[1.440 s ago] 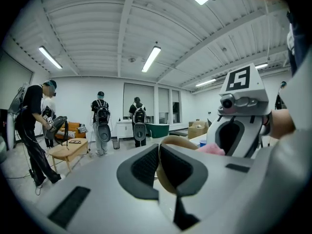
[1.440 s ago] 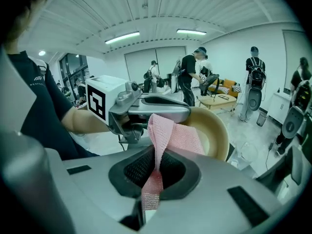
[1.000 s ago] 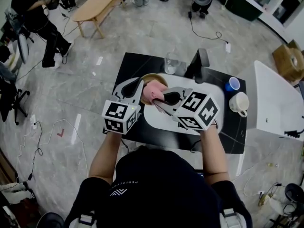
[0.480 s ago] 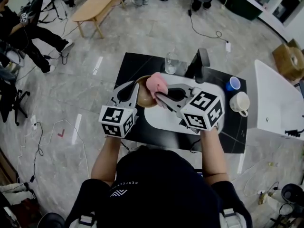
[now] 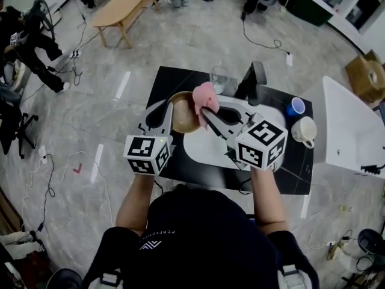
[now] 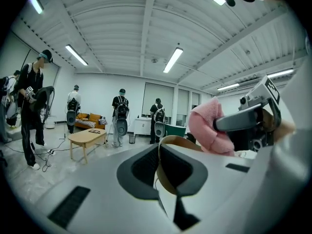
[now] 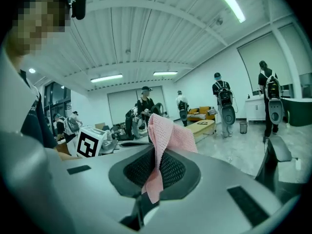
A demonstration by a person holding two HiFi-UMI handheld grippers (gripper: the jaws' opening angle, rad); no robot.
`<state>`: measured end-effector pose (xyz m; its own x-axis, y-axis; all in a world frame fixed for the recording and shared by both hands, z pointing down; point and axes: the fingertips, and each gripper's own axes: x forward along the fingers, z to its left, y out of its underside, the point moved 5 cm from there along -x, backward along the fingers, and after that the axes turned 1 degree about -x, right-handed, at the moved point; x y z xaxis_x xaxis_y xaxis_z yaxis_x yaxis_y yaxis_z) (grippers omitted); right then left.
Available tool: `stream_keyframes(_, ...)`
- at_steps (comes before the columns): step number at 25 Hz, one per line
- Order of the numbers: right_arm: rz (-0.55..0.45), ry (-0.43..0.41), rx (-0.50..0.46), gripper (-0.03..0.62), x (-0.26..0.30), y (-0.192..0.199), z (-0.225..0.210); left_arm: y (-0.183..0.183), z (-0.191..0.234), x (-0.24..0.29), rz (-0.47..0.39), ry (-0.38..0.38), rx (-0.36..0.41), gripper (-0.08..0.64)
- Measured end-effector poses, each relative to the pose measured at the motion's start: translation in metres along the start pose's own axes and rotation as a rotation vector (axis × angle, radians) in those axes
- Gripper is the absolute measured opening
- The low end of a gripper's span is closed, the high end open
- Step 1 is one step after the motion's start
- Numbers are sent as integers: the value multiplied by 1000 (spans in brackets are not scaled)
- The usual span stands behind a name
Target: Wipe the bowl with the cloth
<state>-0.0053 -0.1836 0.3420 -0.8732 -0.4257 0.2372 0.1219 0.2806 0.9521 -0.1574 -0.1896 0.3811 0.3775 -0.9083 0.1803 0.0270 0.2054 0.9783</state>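
a: which step?
b: mid-wipe, i think. over the desk (image 5: pixel 163 82), left gripper (image 5: pixel 163 114) jaws clamp the bowl (image 5: pixel 182 114) rim; right gripper (image 5: pixel 207 116) jaws pinch the cloth (image 5: pixel 204 97) at its edge.
a: next?
b: probably press cloth inside, rub around.

The bowl (image 5: pixel 182 116) is over the tabletop's (image 5: pixel 157 89) left part, its near rim clamped in the left tongs (image 5: pixel 167 108). Just right of it, the cloth (image 5: pixel 205 98) is pinched in the right tongs (image 5: pixel 203 114), above a tray (image 5: pixel 204 152). Behind them stands a glass (image 5: pixel 217 80). A cup (image 5: pixel 295 107) and a mug (image 5: pixel 304 131) sit far right.
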Motion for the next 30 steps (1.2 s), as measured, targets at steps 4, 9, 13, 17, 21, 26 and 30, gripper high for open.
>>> stream_keyframes(4, -74, 39, 51, 41, -3, -1, -4, -5, 3, -2, -14, -19, -7, 18)
stream_keyframes(9, -124, 76, 77, 41, -6, 1, -6, -9, 3, -4, -34, -32, -21, 18)
stream_keyframes(13, -154, 98, 104, 41, -8, 3, -8, -9, 3, -5, -36, -35, -26, 18)
stream_keyframes(17, -172, 119, 129, 41, -9, 5, -10, -9, 5, -6, -31, -36, -38, 18)
stream_keyframes(21, -176, 130, 137, 41, -12, 10, -11, -7, 4, -7, -29, -40, -42, 18)
stream_keyframes(26, -176, 135, 148, 41, -14, 15, -11, -7, 5, -8, -31, -43, -42, 18)
stream_keyframes(30, -176, 142, 161, 41, -15, 21, -11, -8, 6, -8, -34, -44, -39, 18)
